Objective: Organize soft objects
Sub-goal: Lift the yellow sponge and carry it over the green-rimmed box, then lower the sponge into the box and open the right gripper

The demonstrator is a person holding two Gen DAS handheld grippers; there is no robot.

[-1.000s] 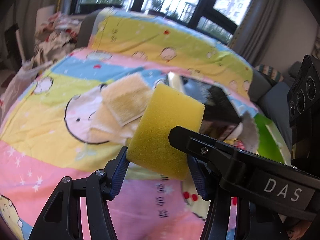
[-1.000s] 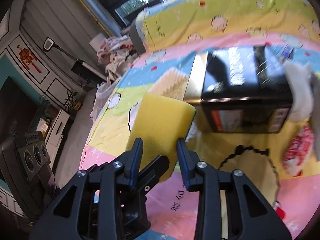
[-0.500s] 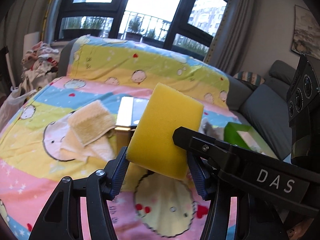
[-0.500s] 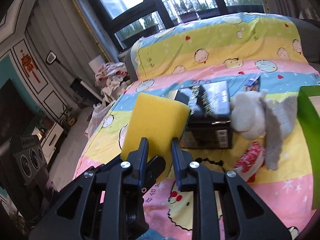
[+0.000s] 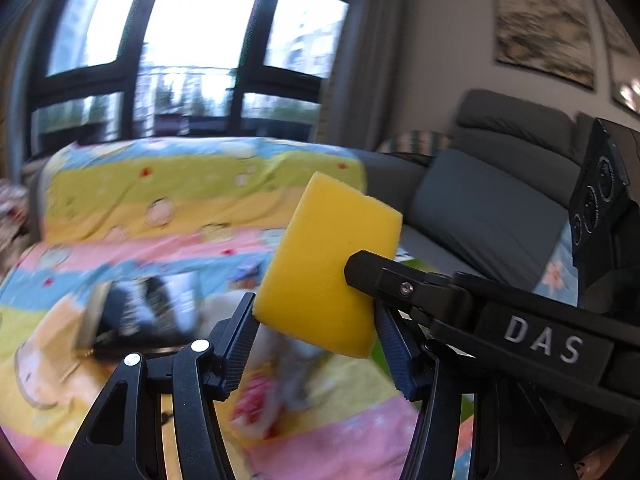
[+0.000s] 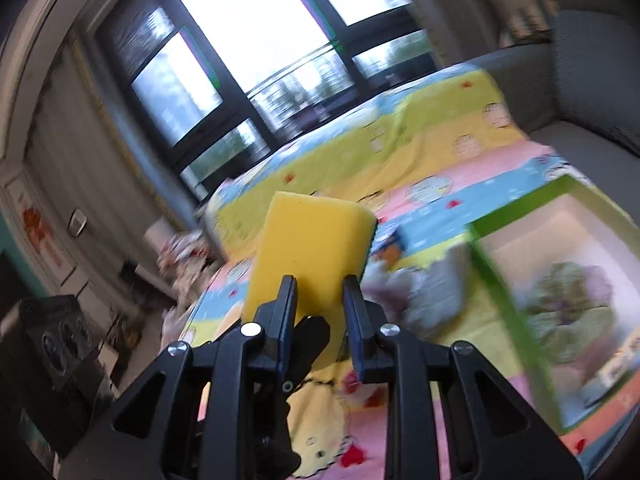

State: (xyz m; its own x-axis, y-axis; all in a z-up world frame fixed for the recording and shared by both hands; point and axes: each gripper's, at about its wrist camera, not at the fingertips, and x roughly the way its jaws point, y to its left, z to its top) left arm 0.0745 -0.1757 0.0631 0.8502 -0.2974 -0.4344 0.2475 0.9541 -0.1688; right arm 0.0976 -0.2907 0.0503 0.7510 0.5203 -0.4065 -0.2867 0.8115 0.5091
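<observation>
- The thick yellow rectangular foam sponge [image 5: 330,264] is held up in the air above the pastel cartoon-print bedspread [image 5: 132,204], touching nothing but the grippers.
- The left gripper [image 5: 314,342] has its two black fingers pressed against the sponge's lower sides, clamping it.
- The right gripper [image 6: 320,314] meets the same sponge [image 6: 310,256] (seen edge-on from the right wrist); its dark pads sit at the sponge's lower end with the foam between them, though whether they actually squeeze it cannot be told.
- In the left wrist view the right gripper's black finger reaches in from the right and lies against the sponge's right face.
- Below on the bedspread lie a blurred black glossy box [image 5: 140,312] and a small red-and-white soft item [image 5: 254,404].
- To the right stands a green-rimmed open bin [image 6: 508,308] with a blurry greenish soft thing inside.
- A grey sofa [image 5: 488,208] stands beyond the bedspread.
</observation>
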